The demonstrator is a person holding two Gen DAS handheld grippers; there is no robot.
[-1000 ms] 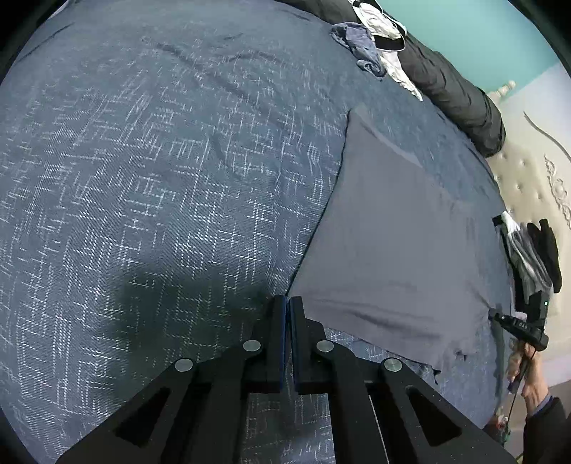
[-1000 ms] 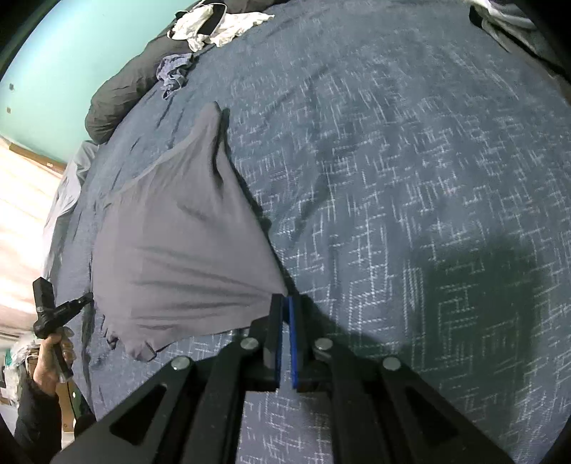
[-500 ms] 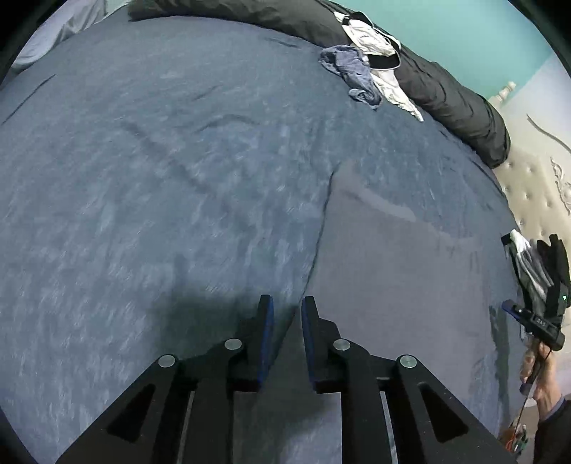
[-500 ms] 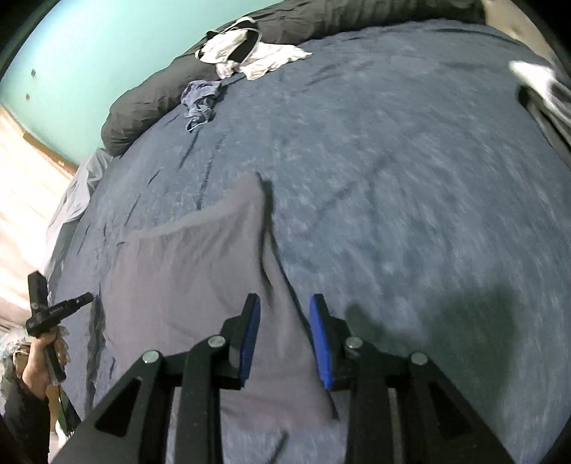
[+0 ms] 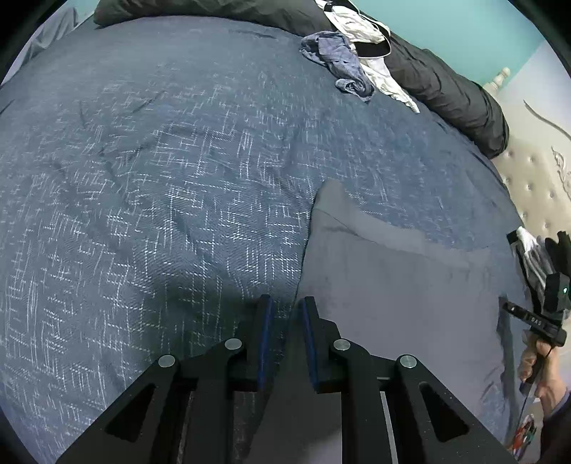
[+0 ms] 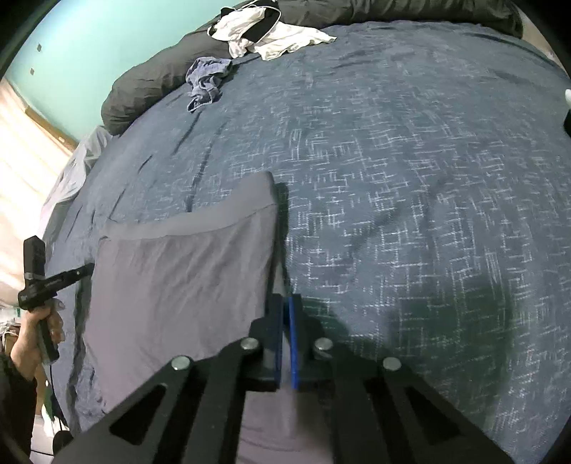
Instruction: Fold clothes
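Note:
A plain grey garment point(image 5: 392, 292) lies flat on the blue patterned bedcover point(image 5: 142, 214). My left gripper point(image 5: 285, 303) sits at the garment's left edge. Its jaws are closing, a gap still shows, and the edge runs between the pads. In the right wrist view the same garment point(image 6: 178, 278) spreads to the left. My right gripper point(image 6: 285, 298) is at its right edge. These jaws are closing down to a thin slit with the cloth nipped in it. That edge stands slightly raised and casts a shadow on the cover.
A crumpled blue garment point(image 5: 339, 60) and a white and black one point(image 5: 364, 32) lie at the far side, against a dark rolled duvet point(image 5: 446, 89). A tufted headboard point(image 5: 535, 178) stands at the right. A hand point(image 6: 35, 335) holds the other gripper.
Both grippers, shut at the garment's near corners a second ago, opened and slid forward along its side edges. The right jaws have since closed on the edge; the left still show a gap.

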